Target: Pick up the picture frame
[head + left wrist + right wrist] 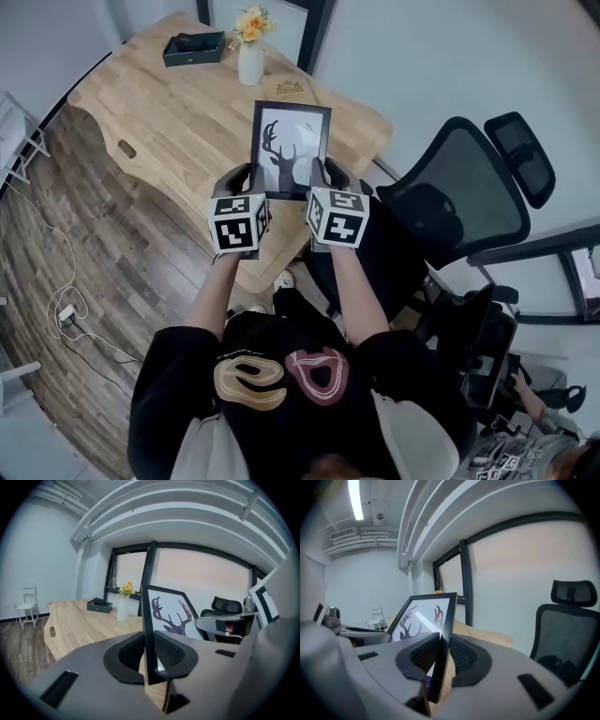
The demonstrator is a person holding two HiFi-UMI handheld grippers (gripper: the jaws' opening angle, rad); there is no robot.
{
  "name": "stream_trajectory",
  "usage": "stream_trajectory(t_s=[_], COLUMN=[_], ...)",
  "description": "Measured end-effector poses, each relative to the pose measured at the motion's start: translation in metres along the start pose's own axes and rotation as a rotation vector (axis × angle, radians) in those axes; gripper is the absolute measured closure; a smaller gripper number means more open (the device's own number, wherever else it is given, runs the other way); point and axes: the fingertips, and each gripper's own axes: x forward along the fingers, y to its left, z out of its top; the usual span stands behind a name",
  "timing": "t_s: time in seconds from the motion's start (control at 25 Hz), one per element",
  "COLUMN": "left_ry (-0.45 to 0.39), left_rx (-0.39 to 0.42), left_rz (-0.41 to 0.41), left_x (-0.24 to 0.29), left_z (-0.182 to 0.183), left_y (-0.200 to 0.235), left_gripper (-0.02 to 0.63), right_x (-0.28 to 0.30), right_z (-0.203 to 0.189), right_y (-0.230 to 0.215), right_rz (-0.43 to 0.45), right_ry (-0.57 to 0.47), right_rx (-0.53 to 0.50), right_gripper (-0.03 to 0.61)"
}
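1. Since both tools are clamped on it, you're basically there: your left tool (149,654) is pinching the left edge of the picture frame (292,150) down near the bottom corner, with a pad pressed on each face.
2. Same deal for your right tool (439,657), which is squeezed onto the frame's right edge.
3. You've got the frame upright between the two tools, deer print facing you, over the near end of the desk (169,122). It looks clear of the wood to me.
4. What's left? Not much, I'd say. The pick-up looks done, so just keep both grips even. The vase (250,58) is well apart behind it.
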Motion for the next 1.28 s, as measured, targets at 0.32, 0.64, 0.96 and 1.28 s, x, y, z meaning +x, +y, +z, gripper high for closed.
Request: stream_trajectory(t_s=[0.32, 0.64, 0.96, 1.28], left_ry=[-0.049, -0.100, -0.146, -0.171], left_rx=[0.043, 0.051, 0.062, 0.076], left_rz=[0.008, -0.018, -0.030, -0.041], left_x=[-0.026, -0.049, -0.072, -0.084], left_z=[0.010, 0.019, 0.027, 0.032], left_y=[-0.009, -0.021, -0.031, -0.030], left_gripper=[0.538, 0.538, 0.538, 0.538], right_x=[-0.030, -0.057, -0.082, -0.094], right_z=[0.010, 0.017, 0.028, 0.032], right_y=[0.007, 0.009, 0.012, 0.019], right_rz=[-0.023, -0.040, -0.056, -0.052], right_ry=[-0.057, -0.118, -0.202, -0.231], right_rx=[0.013, 0.011, 0.009, 0.005], right_gripper=[0.501, 0.500, 0.505, 0.505])
